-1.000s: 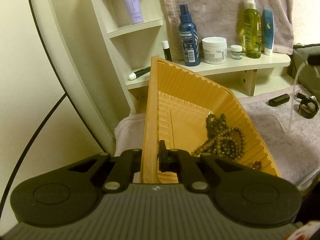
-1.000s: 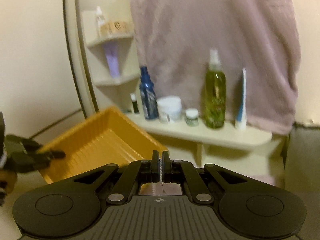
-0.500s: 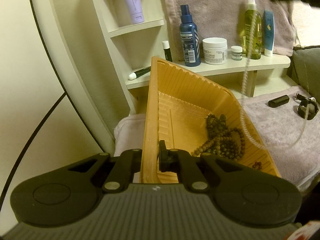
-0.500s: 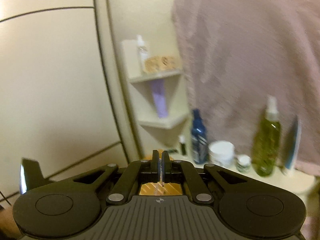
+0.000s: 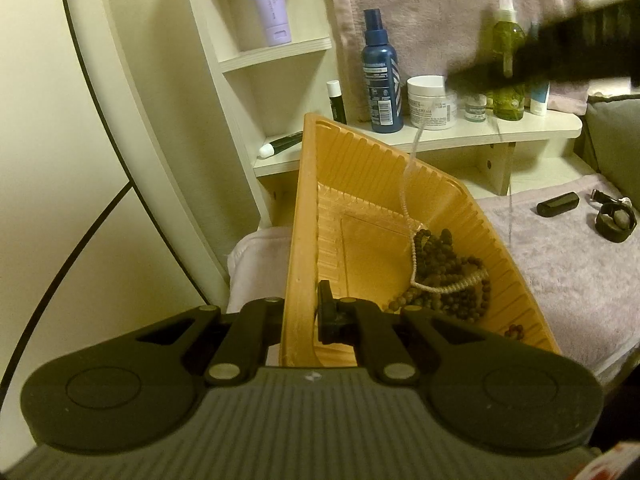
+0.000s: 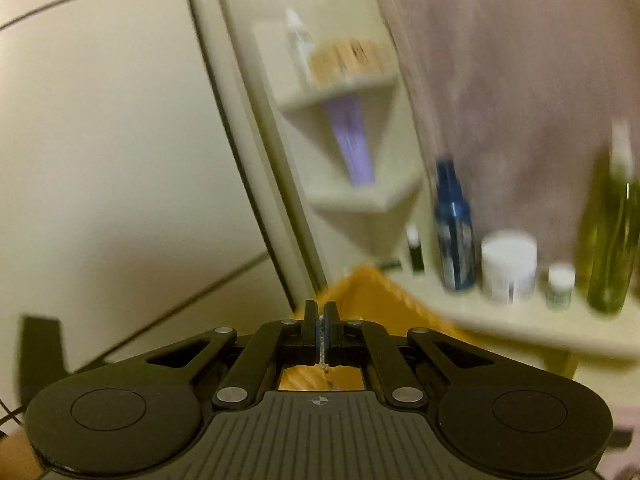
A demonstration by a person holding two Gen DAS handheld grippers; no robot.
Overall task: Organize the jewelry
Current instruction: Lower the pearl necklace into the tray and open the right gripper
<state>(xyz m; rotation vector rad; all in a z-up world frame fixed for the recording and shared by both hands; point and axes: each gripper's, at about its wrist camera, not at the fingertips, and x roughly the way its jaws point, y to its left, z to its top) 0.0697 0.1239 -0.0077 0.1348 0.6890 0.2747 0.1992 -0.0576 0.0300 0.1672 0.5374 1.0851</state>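
My left gripper (image 5: pixel 306 312) is shut on the near wall of an orange ribbed tray (image 5: pixel 308 216) and holds it tilted. Dark bead necklaces (image 5: pixel 444 276) lie piled in the tray's lower corner. My right gripper (image 6: pixel 320 316) is shut on a thin pale chain (image 6: pixel 322 360). In the left wrist view the right gripper (image 5: pixel 568 52) is a dark blur above the tray, and the pale chain (image 5: pixel 408 200) hangs from it with its lower loop resting on the beads.
A cream shelf (image 5: pixel 460 136) behind the tray holds a blue spray bottle (image 5: pixel 380 76), a white jar (image 5: pixel 430 102) and a green bottle (image 5: pixel 508 68). A black watch (image 5: pixel 614 218) and a small black bar (image 5: pixel 558 204) lie on the mauve towel (image 5: pixel 572 272).
My right gripper has carried the pale chain leftward over the tray, and the chain's lower end now rests on the beads. The left gripper and tray have not moved.
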